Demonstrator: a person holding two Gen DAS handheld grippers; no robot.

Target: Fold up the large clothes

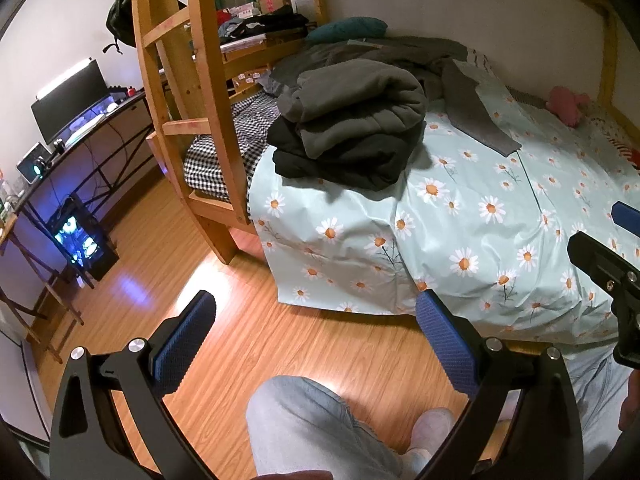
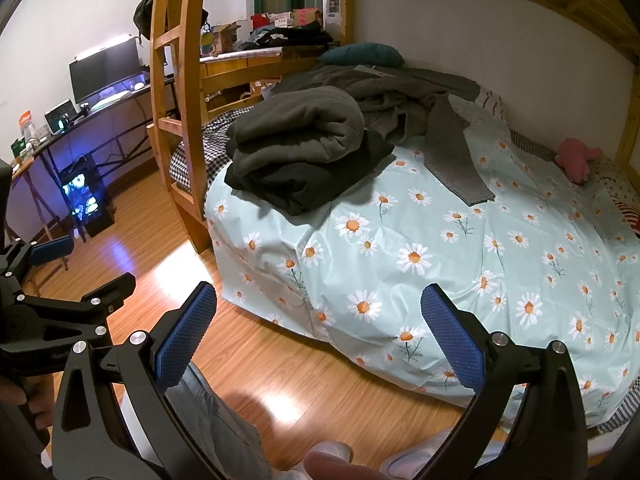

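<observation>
Both grippers idle, nothing held.
Left gripper (image 1: 316,344) and right gripper (image 2: 318,336) jaws wide apart, low over the floor (image 1: 320,344), probably between garments. Folded stack (image 2: 300,152) at 11 o'clock on the bed (image 2: 500,248); unfolded grey clothes (image 2: 420,104) heaped behind at 12.

Pink plush toy (image 2: 576,160), monitor (image 2: 105,74), wooden ladder (image 2: 176,92).

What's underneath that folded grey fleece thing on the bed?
The folded grey fleece lies on a folded black garment, which rests on the daisy-print sheet. Anything between the layers is covered.
</observation>
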